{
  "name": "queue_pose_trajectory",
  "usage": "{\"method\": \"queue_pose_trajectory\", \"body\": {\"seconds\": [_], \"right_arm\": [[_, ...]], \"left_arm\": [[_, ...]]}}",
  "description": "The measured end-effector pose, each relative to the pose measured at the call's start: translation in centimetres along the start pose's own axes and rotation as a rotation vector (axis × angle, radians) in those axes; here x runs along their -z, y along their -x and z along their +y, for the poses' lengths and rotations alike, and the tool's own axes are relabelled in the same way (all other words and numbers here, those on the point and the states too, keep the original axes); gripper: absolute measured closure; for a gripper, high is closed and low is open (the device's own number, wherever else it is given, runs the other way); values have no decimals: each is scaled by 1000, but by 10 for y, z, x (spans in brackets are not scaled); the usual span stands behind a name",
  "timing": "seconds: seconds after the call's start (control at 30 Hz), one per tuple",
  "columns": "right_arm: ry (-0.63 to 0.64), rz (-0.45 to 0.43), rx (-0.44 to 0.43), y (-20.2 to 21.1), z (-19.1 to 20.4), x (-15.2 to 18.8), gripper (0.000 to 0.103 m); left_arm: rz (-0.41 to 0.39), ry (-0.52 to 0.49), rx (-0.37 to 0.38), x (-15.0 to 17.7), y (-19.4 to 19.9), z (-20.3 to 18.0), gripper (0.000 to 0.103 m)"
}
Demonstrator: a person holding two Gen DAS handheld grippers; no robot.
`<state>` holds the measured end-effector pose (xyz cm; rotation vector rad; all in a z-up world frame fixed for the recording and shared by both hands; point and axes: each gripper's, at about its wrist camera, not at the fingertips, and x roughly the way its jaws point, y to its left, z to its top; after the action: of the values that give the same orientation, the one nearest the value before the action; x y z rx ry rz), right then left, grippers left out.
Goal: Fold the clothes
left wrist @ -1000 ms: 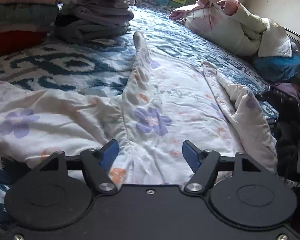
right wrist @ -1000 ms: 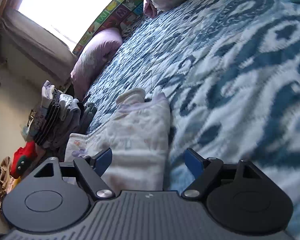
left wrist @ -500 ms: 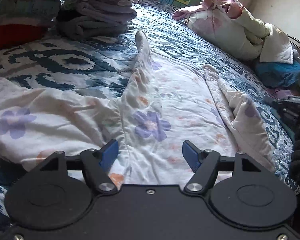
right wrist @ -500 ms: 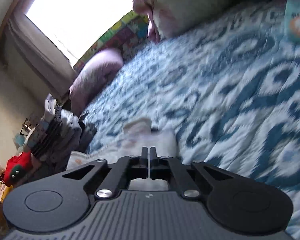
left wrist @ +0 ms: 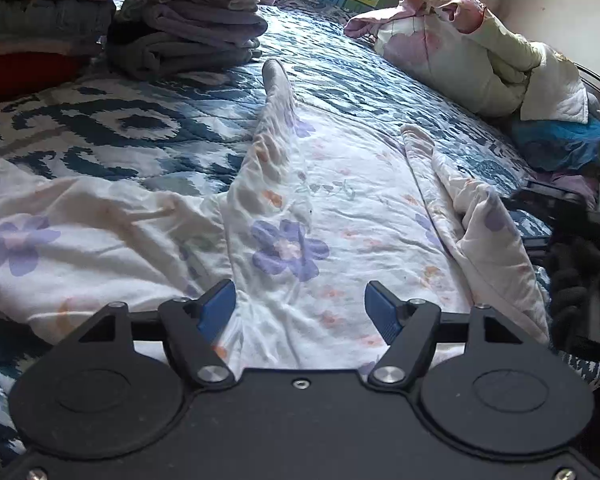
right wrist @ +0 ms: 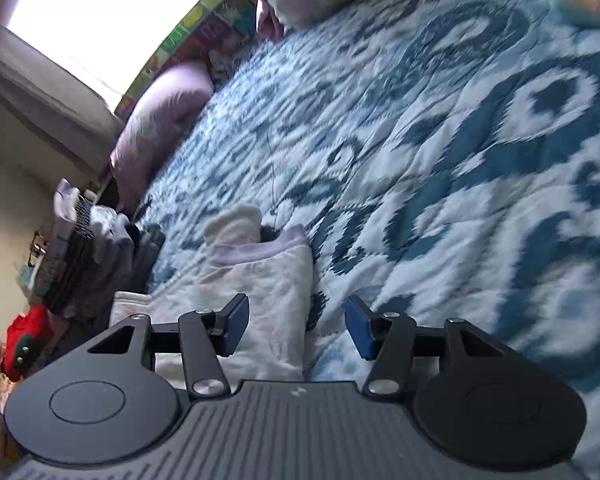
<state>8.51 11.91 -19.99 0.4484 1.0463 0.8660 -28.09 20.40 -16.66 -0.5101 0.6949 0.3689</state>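
A white floral garment (left wrist: pixel 300 216) was seen spread on the blue patterned bedspread (left wrist: pixel 100 120), its long axis running from near to far, cuffed ends pointing away. The left gripper (left wrist: pixel 300 306) was held over the near end, jaws wide apart and gripping nothing. The right gripper (right wrist: pixel 296 322) was likewise parted and empty, with the garment's right edge just inside its left finger. Stacks of folded clothes (left wrist: pixel 188 28) were seen far left.

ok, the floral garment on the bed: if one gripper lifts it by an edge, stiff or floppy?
Likely floppy: the floral garment lies creased and follows the quilt. Probably light, thin cloth. The sleeve would likely trail, so both open grippers, left and right, seem safer.
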Motion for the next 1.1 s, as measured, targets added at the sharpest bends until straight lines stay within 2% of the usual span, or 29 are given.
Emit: {"method": "queue_pose_trajectory", "body": {"seconds": [0.07,0.1,0.13,0.17,0.2,0.37,0.5,0.67,0.8,0.97,1.1], "right_arm": [[23,9,-4,-11,6,-2,49],[41,10,1,-16,10,-3,54],[55,13,5,-20,13,-4,77],[59,22,0,-23,14,-4,90],[64,22,1,-24,14,-4,94],[118,-69,9,5,22,-4,96],[119,-153,41,47,19,-12,96],[60,-237,95,109,2,-19,96],[-19,-305,164,154,-24,-3,97],[-156,-296,258,179,-71,23,97],[-155,-275,312,183,-74,32,97]], "left_arm": [[8,-4,3,-1,-3,-1,23],[11,-6,6,-2,-5,-1,22],[14,-9,7,-2,-6,-1,21],[16,-15,4,-2,-8,-2,20],[18,-21,1,-3,-10,-3,20],[17,-26,-5,-3,-10,-5,19],[15,-21,-1,-3,-7,-7,19],[14,-23,5,-2,-5,-11,19],[12,-43,-7,2,-5,-15,19],[11,-63,-29,6,-6,-16,19],[12,-96,-48,9,-5,-18,19]]}}
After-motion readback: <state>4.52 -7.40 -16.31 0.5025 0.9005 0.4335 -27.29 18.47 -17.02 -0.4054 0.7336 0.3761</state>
